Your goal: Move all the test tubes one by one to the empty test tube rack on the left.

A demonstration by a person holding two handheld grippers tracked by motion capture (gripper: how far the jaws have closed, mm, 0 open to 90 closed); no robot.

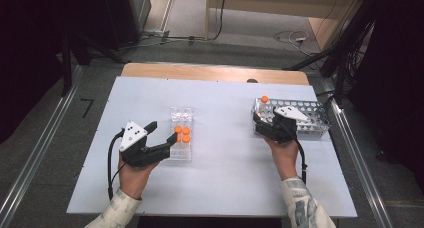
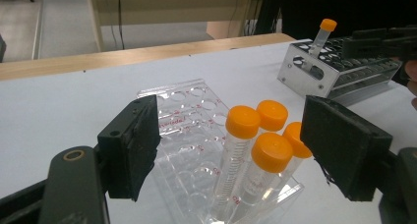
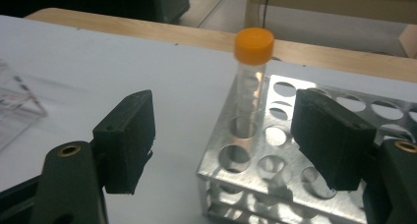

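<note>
A clear plastic rack (image 1: 181,138) at mid-table holds several orange-capped tubes (image 2: 243,122) at its near end. My left gripper (image 1: 162,132) sits just left of that rack, open. In the left gripper view its jaws (image 2: 231,138) frame the tubes without pressing them. A perforated metal rack (image 1: 310,119) at the right carries one orange-capped tube (image 1: 264,99) in its far left corner. My right gripper (image 1: 261,122) hovers at the metal rack's near left corner, open, with nothing gripped. Along its jaws (image 3: 223,140), that tube (image 3: 253,46) stands upright ahead of them.
The white table top (image 1: 225,158) ends in a wooden strip (image 1: 215,73) at the far edge. The metal rack (image 3: 275,150) has many vacant holes. Cables lie on the floor (image 1: 295,38) beyond the table, and rails run along both sides.
</note>
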